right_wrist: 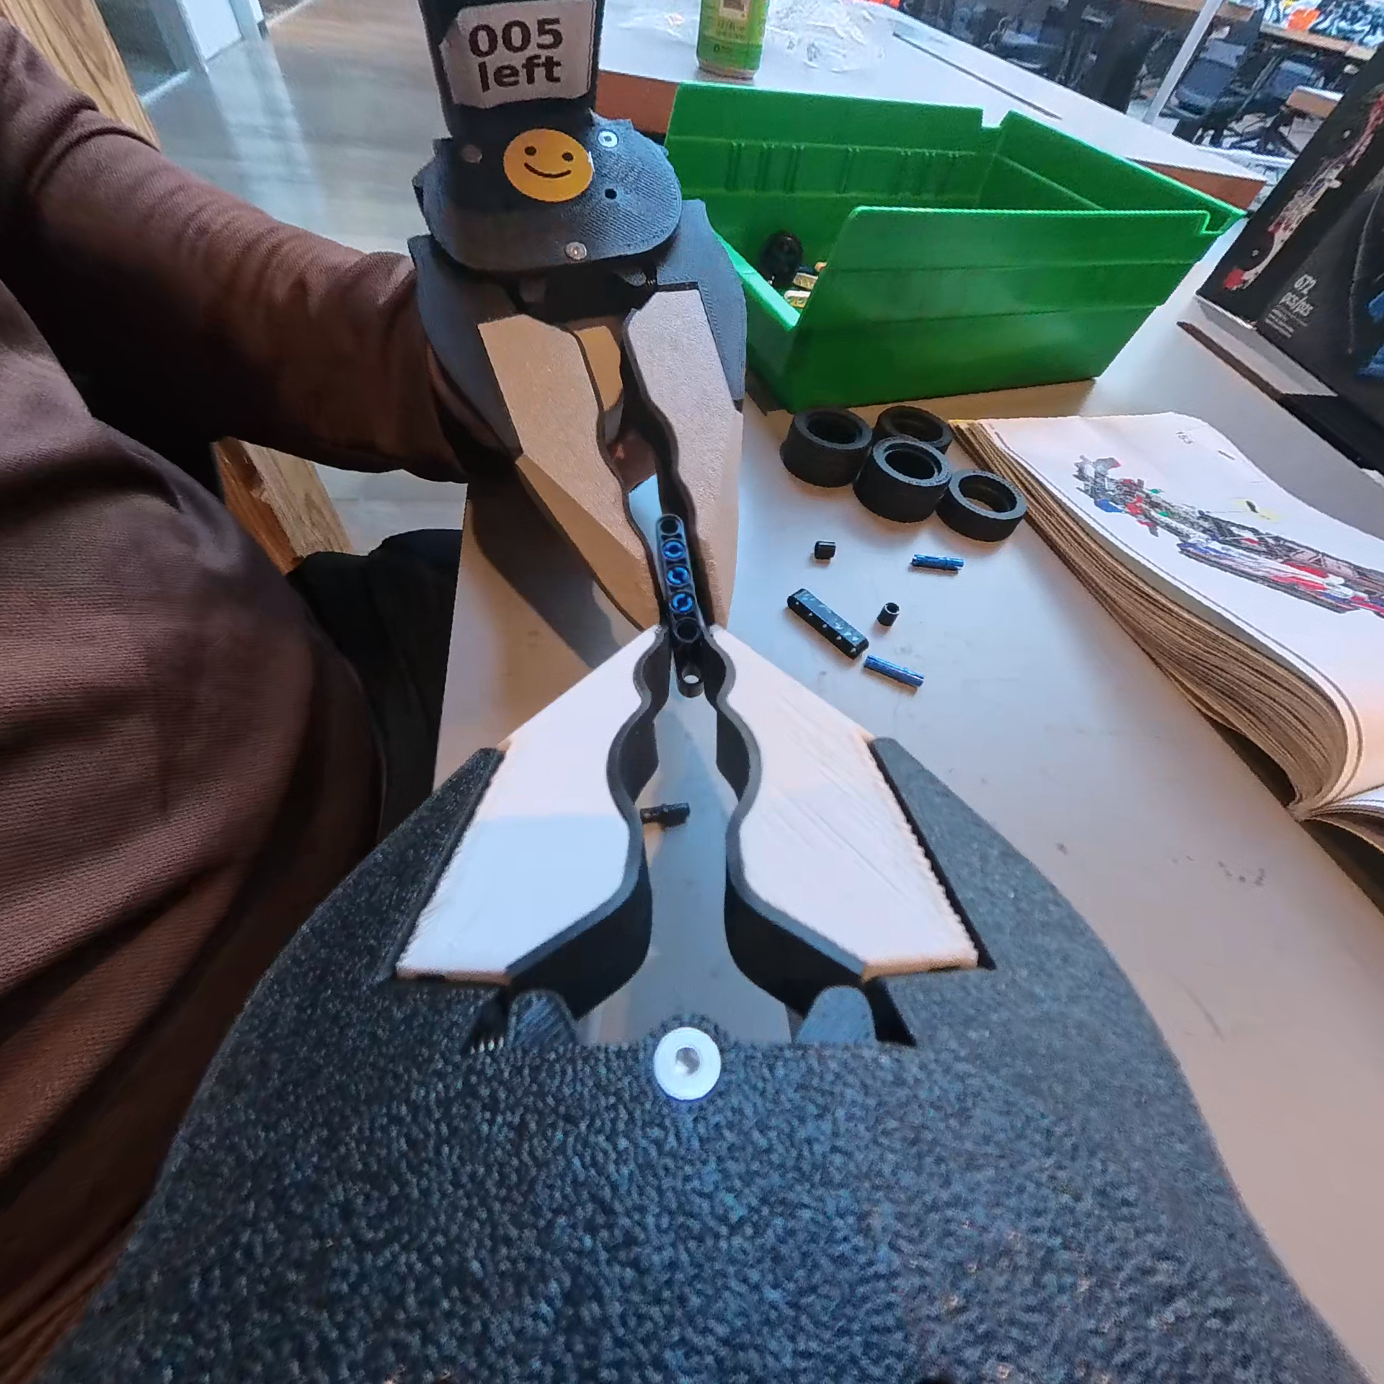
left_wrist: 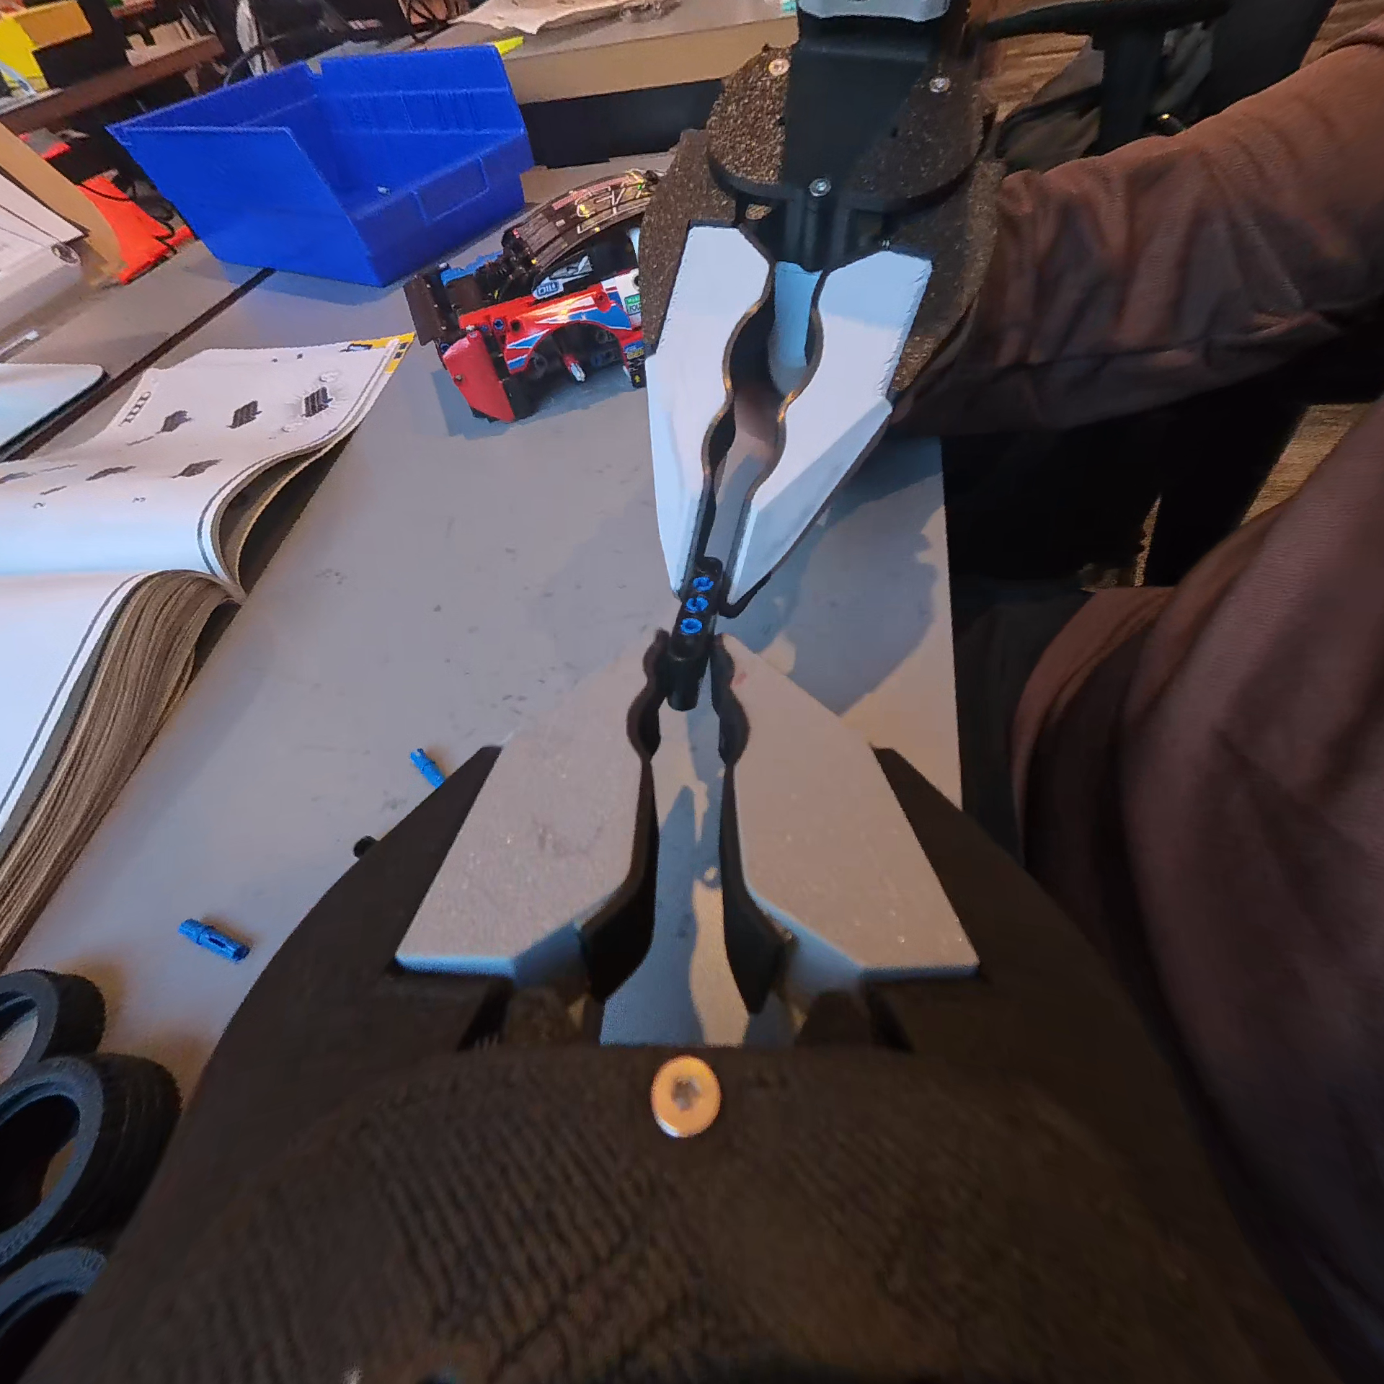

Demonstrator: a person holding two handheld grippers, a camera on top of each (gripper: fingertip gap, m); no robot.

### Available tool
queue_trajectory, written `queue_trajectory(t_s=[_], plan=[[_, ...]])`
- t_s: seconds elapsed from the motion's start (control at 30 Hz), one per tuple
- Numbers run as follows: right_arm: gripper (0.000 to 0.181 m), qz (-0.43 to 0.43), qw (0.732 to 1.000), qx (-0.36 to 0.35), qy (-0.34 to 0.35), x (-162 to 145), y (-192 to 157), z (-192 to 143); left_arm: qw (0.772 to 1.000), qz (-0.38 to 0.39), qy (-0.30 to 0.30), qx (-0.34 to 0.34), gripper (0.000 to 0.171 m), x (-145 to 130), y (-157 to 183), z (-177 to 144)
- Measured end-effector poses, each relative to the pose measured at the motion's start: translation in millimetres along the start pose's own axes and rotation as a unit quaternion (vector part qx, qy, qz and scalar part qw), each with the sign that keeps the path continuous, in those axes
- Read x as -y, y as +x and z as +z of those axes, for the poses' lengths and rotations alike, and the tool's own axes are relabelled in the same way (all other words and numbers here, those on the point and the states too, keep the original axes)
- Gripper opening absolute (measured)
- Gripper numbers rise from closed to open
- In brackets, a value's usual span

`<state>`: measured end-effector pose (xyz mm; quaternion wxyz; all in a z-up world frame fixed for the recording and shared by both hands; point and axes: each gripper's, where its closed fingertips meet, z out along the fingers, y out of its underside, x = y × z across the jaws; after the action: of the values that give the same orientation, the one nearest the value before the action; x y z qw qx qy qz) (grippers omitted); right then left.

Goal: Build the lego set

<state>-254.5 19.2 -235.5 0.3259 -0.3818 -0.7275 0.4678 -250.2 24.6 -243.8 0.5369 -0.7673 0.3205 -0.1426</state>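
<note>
Both tongs, left (left_wrist: 683, 659) and right (right_wrist: 685, 659), are pinching one black beam (left_wrist: 693, 636) (blue pins in it) above the table (left_wrist: 449, 599); a label is sitting on the left handle.

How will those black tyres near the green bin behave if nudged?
The black tyres lie flat on their sides, so they would probably slide, not roll. They look like soft, grippy rubber, likely light. Packed touching each other, one pushed would probably shove its neighbours.

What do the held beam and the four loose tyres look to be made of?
Black beam: hard, glossy moulded plastic, judging by highlights on its hole rims; blue pins sit in it. Tyres: probably matte rubber, dull and without shine, with thick walls.
</note>
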Motion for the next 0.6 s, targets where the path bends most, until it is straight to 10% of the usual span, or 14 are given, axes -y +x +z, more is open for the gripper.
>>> queue_trajectory(t_s=[0.4,0.6], plan=[[0.011,0.046,0.999,-0.012,-0.002,-1.8,8.4,-1.5,1.0,0.006,0.0,0.028,0.005,1.6,-4.2,2.1],[0.012,0.189,0.971,-0.092,-0.111,-40.0,13.2,-15.7,0.985,0.051,-0.109,0.127,0.005,-31.2,-27.1,0.4]])
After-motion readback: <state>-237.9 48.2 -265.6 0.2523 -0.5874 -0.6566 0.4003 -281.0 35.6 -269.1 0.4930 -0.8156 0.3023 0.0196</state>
